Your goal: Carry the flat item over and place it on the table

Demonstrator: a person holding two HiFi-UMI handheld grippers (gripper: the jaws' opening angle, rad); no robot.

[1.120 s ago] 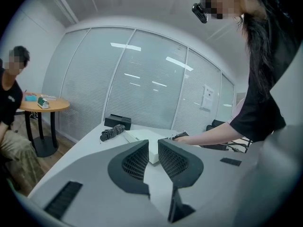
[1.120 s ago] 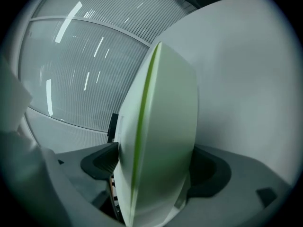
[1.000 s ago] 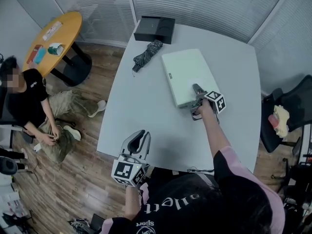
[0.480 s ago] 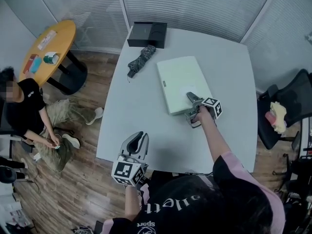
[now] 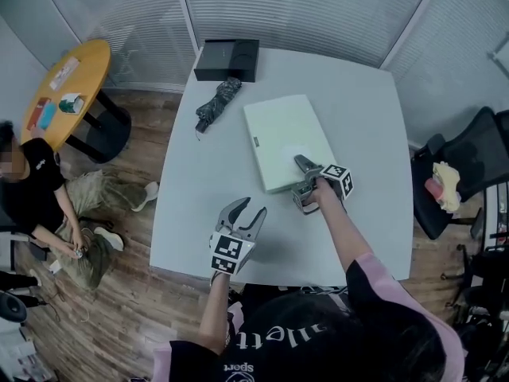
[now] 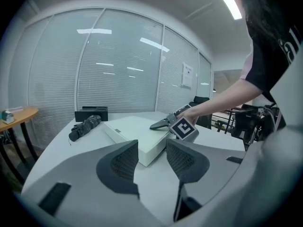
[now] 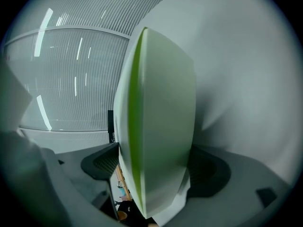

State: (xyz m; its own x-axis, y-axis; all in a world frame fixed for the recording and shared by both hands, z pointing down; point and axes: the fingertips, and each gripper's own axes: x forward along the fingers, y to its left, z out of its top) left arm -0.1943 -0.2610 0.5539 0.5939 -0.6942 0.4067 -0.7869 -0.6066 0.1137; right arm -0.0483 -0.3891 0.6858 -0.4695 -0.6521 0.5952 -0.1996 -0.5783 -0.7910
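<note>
The left hand-held gripper [image 5: 245, 211] hovers over the near edge of the white worktop [image 5: 362, 126]. Its jaws have just been opening and now stand spread, with nothing between them. It points toward the flat box [image 5: 280, 134].

A little further in and to the right, the right hand-held gripper [image 5: 300, 183] is clenched on the near edge of that pale flat box. One jaw lies on top of the lid and the other sits below the edge, and its own view shows the pads pressing both faces. The box lies around the middle of the worktop, angled toward the far left. Whether its gripped edge is raised off the surface cannot be told.

Beyond the box on the left lies a folded dark umbrella [image 5: 216, 103]. Just past it, at the far left corner, sits a black case [image 5: 227, 59]. White blinds [image 5: 302, 6] close off the back.
</note>
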